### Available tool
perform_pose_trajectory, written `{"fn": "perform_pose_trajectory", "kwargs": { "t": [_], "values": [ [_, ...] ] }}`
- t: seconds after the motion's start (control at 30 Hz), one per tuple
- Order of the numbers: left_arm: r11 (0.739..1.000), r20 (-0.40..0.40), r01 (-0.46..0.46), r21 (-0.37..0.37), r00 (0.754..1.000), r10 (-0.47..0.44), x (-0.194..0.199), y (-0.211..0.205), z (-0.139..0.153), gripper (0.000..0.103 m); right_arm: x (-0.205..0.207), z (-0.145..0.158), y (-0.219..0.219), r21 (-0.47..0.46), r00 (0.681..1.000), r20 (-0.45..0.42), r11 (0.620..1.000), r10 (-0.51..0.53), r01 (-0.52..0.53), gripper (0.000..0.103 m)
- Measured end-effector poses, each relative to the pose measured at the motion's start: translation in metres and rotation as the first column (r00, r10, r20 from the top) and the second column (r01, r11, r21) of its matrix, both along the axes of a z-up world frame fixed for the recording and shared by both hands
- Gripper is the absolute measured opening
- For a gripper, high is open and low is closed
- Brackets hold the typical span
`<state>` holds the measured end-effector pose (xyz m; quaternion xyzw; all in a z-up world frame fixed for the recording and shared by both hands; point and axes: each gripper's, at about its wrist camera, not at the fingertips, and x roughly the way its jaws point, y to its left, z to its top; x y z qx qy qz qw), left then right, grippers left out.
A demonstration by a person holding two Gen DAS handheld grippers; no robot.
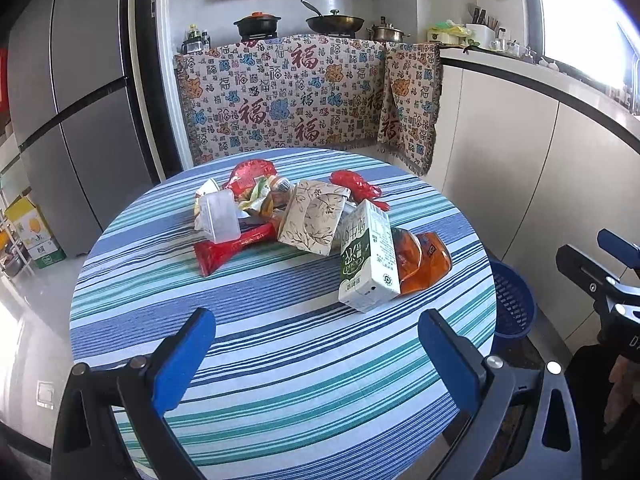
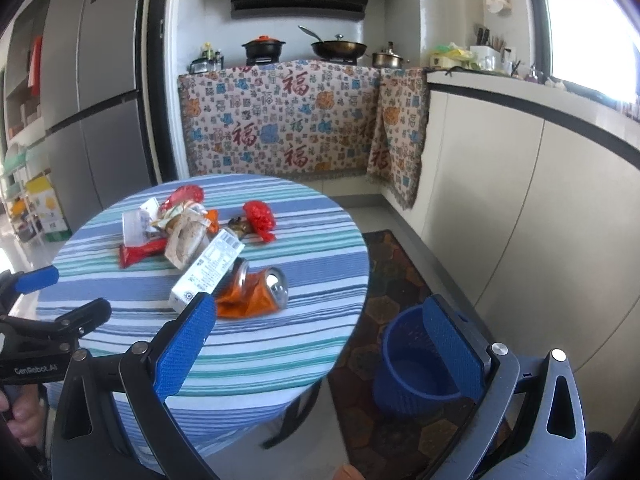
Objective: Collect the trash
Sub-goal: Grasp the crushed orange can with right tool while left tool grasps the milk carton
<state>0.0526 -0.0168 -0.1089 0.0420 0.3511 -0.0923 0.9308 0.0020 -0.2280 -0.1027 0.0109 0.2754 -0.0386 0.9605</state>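
Note:
A pile of trash lies on the round striped table: a white and green milk carton, a crushed orange can, a floral paper box, a red wrapper, a clear plastic cup and red plastic bags. The carton and can also show in the right wrist view. A blue trash basket stands on the floor right of the table. My left gripper is open and empty over the table's near side. My right gripper is open and empty, above the table edge and basket.
A patterned cloth covers the stove counter behind the table, with pots on top. A grey fridge stands at the left. White cabinets run along the right. A dark patterned mat lies under the basket.

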Motion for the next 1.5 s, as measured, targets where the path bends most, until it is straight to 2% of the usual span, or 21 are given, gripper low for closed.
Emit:
{"fn": "perform_pose_trajectory", "kwargs": {
  "t": [0.17,0.37,0.5,0.7,0.83,0.93,0.97,1.0,1.1,1.23,1.3,1.43,1.5],
  "values": [
    [1.000,-0.023,0.020,-0.018,1.000,-0.020,0.012,-0.004,-0.009,0.103,0.011,-0.018,-0.002,0.017,0.999,-0.014,0.999,0.029,-0.028,0.103],
    [0.992,-0.036,0.096,-0.086,0.994,-0.100,0.041,-0.012,-0.015,0.103,0.022,-0.036,-0.007,0.045,0.998,-0.048,0.998,0.046,-0.044,0.103],
    [0.981,-0.090,0.134,-0.139,0.985,-0.148,0.069,-0.013,-0.029,0.103,0.023,-0.040,-0.011,0.054,0.998,-0.051,0.998,0.044,-0.041,0.103],
    [0.967,-0.173,0.145,-0.212,0.968,-0.183,0.102,-0.012,-0.052,0.102,0.024,-0.046,-0.015,0.054,0.997,-0.062,0.998,0.035,-0.031,0.103],
    [0.948,-0.244,0.162,-0.275,0.942,-0.232,0.117,-0.016,-0.069,0.101,0.025,-0.048,-0.015,0.050,0.997,-0.068,0.998,0.037,-0.033,0.103],
    [0.934,-0.268,0.170,-0.316,0.928,-0.259,0.118,-0.016,-0.075,0.073,0.025,-0.048,-0.015,0.044,0.997,-0.066,0.999,0.036,-0.033,0.103],
    [0.927,-0.271,0.178,-0.329,0.923,-0.273,0.117,-0.017,-0.077,0.060,0.026,-0.049,-0.015,0.041,0.997,-0.066,0.999,0.034,-0.032,0.103],
    [0.927,-0.264,0.178,-0.330,0.926,-0.271,0.115,-0.017,-0.076,0.060,0.026,-0.049,-0.016,0.041,0.997,-0.067,0.999,0.033,-0.030,0.103],
    [0.933,-0.228,0.187,-0.307,0.938,-0.263,0.104,-0.019,-0.074,0.059,0.028,-0.051,-0.017,0.045,0.997,-0.076,0.999,0.027,-0.024,0.103],
    [0.950,-0.176,0.170,-0.262,0.959,-0.220,0.075,-0.009,-0.054,0.059,0.030,-0.054,-0.017,0.038,0.996,-0.089,0.999,0.027,-0.024,0.103],
    [0.968,-0.145,0.154,-0.200,0.972,-0.185,0.055,-0.002,-0.045,0.058,0.033,-0.056,-0.015,0.040,0.994,-0.102,0.999,0.035,-0.031,0.103],
    [0.996,-0.078,0.086,-0.008,0.993,-0.086,0.018,0.011,-0.046,0.057,0.046,-0.061,-0.011,0.075,0.986,-0.138,0.994,0.092,-0.082,0.103],
    [0.999,-0.067,0.051,0.010,0.997,-0.050,0.014,0.017,-0.052,0.057,0.058,-0.065,-0.007,0.105,0.978,-0.161,0.988,0.132,-0.116,0.103]
  ]
}}
